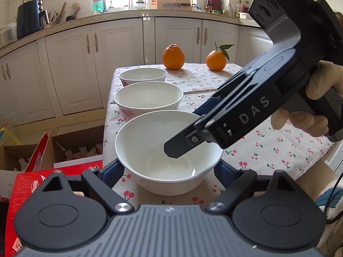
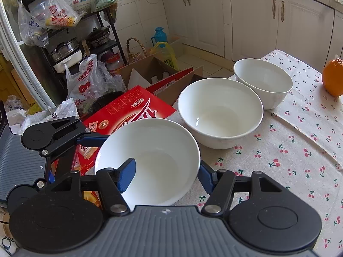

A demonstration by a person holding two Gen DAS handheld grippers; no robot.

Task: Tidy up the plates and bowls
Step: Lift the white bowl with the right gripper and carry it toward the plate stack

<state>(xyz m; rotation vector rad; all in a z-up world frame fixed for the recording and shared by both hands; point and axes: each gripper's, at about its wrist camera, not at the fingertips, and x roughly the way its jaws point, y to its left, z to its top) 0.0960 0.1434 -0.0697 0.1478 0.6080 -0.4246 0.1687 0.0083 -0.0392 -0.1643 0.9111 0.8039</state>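
The right hand-held gripper (image 2: 164, 176) clamps the near bowl's (image 2: 163, 143) rim, one finger inside, while the left hand-held gripper (image 1: 169, 171) straddles that bowl, jaws wide.

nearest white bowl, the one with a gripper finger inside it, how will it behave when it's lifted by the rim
The nearest white bowl looks like glazed ceramic, so probably rigid, fairly heavy and breakable if dropped. Its glossy wall may slip against the right hand-held gripper, which has one finger inside and one outside the rim. Held at one side only, it will likely tilt away from the grip.
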